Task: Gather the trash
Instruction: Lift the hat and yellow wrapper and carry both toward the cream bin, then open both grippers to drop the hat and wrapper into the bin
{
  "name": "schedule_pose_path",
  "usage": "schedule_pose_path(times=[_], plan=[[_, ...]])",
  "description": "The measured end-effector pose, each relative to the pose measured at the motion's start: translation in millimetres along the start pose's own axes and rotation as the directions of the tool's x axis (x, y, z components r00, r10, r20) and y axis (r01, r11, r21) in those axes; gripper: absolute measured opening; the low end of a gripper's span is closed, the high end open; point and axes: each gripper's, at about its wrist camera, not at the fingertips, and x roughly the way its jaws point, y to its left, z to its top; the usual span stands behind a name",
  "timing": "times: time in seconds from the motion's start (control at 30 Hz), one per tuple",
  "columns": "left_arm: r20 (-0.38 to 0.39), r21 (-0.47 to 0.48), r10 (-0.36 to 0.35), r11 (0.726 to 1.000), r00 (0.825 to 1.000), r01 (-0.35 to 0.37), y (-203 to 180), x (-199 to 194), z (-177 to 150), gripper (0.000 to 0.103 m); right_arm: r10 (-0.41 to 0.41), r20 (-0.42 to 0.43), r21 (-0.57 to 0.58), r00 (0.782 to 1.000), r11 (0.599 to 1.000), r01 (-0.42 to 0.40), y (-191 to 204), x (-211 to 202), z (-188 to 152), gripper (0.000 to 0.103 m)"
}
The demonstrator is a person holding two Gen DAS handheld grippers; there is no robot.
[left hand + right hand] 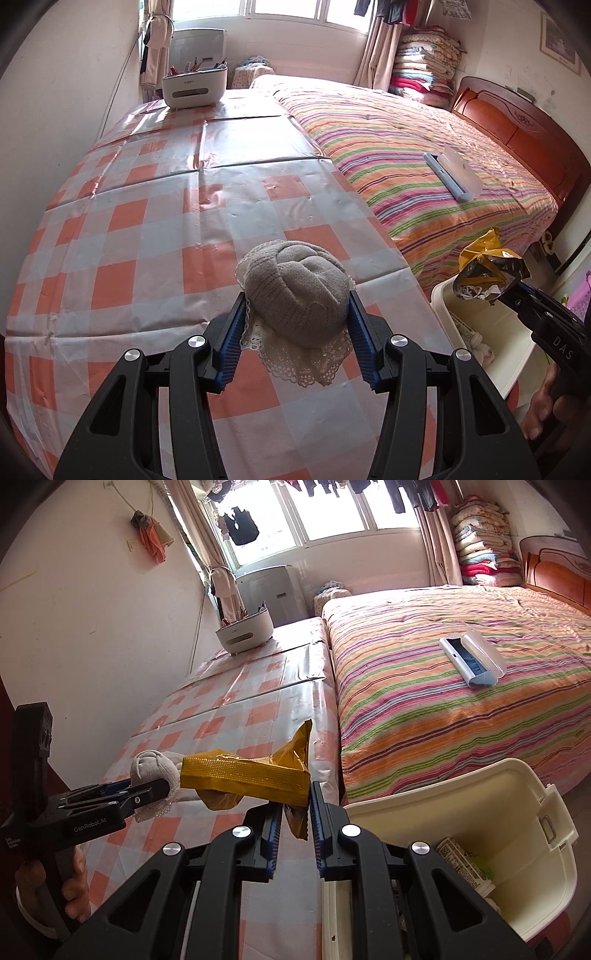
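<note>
My left gripper (297, 300) is shut on a rolled grey sock bundle with a lace trim (295, 280), held over the orange-checked tablecloth (147, 229). The right wrist view shows the same bundle (151, 762) in the left gripper (162, 788) at the table's near edge. My right gripper (295, 806) is shut on a crumpled yellow foil wrapper (243, 775). In the left wrist view that wrapper (487, 267) hangs from the right gripper (511, 293) above a cream plastic bin (443, 295). Inside the bin (517, 771) lie several bits of packaging.
A white pen holder (194, 86) stands at the table's far end. A bed with a striped cover (406, 147) adjoins the table on the right, with a white and blue brush case (472, 661) on it. The bin stands on the floor between table and bed.
</note>
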Motion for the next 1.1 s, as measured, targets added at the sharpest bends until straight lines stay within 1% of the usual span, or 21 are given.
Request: schedule_pose_path(times=[0.33,0.57,0.67,0.83,0.87,0.97,1.07,1.1], plan=[[-0.004,0.062,-0.032,0.998,0.999,0.032,-39,-1,-5,0.051,-0.037,0.032,0.027,0.999,0.999,0.036,-22,-25,-9,0.015],[-0.011,0.119,-0.076,0.990,0.997,0.077,-75,-4,-10,0.051,-0.122,0.040,0.082,0.992,0.990,0.118,-48,-41,-18,0.015],[-0.021,0.136,-0.095,0.986,0.995,0.097,-89,-2,-13,0.051,-0.165,0.036,0.106,0.986,0.981,0.161,-61,-46,-22,0.015],[-0.039,0.158,-0.118,0.980,0.992,0.122,-109,1,-16,0.051,-0.213,0.027,0.144,0.977,0.968,0.207,-78,-53,-27,0.015],[-0.041,0.160,-0.122,0.979,0.992,0.128,-112,1,-17,0.051,-0.218,0.026,0.155,0.976,0.965,0.211,-81,-55,-28,0.018],[-0.048,0.164,-0.138,0.976,0.989,0.144,-121,1,-18,0.051,-0.246,0.016,0.188,0.969,0.953,0.239,-92,-58,-30,0.018],[-0.059,0.168,-0.152,0.973,0.987,0.160,-129,2,-20,0.051,-0.238,0.006,0.213,0.971,0.949,0.231,-100,-59,-32,0.019],[-0.064,0.169,-0.156,0.972,0.986,0.165,-132,3,-20,0.051,-0.240,0.001,0.219,0.971,0.947,0.234,-102,-59,-32,0.024]])
